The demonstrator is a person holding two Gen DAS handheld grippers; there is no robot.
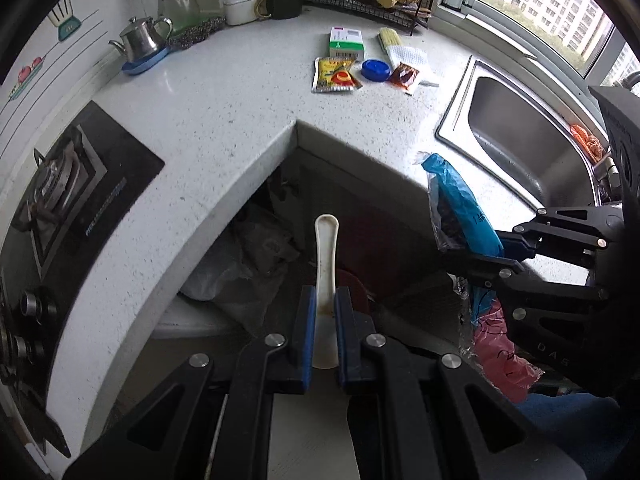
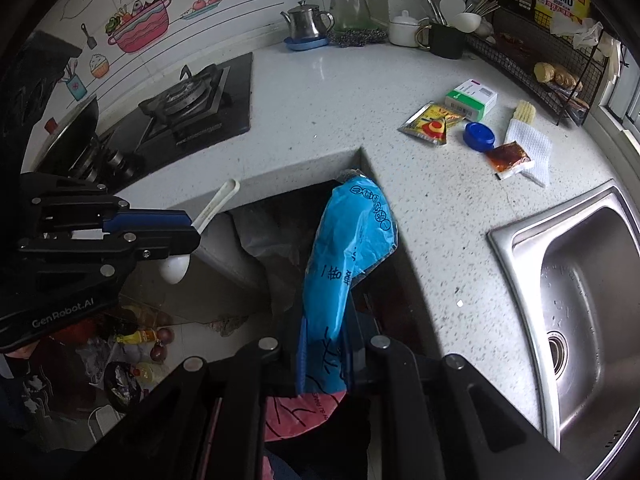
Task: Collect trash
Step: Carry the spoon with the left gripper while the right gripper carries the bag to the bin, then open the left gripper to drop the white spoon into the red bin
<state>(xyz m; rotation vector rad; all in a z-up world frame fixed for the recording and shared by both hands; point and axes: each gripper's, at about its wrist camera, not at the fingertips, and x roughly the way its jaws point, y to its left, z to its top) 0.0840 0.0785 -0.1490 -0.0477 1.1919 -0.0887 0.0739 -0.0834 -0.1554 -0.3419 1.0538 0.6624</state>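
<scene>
My left gripper (image 1: 324, 300) is shut on a white plastic spoon (image 1: 326, 256), held in front of the counter's inner corner; the spoon also shows in the right wrist view (image 2: 212, 208). My right gripper (image 2: 326, 344) is shut on a blue and pink plastic wrapper (image 2: 348, 248), held beside the counter edge; it also shows in the left wrist view (image 1: 460, 208). On the counter lie a yellow sauce packet (image 1: 334, 76), a blue lid (image 1: 376, 69), a red sauce packet (image 1: 406, 76), a white-green box (image 1: 346, 42), a paper towel (image 1: 408, 56) and a corn cob (image 1: 389, 38).
A steel sink (image 2: 580, 280) is at the right, a gas stove (image 2: 188, 104) at the left. A kettle (image 2: 306, 20), a cup and utensil holder (image 2: 444, 38) and a wire rack (image 2: 536, 68) line the back. Bags and clutter (image 2: 136, 344) lie on the floor below.
</scene>
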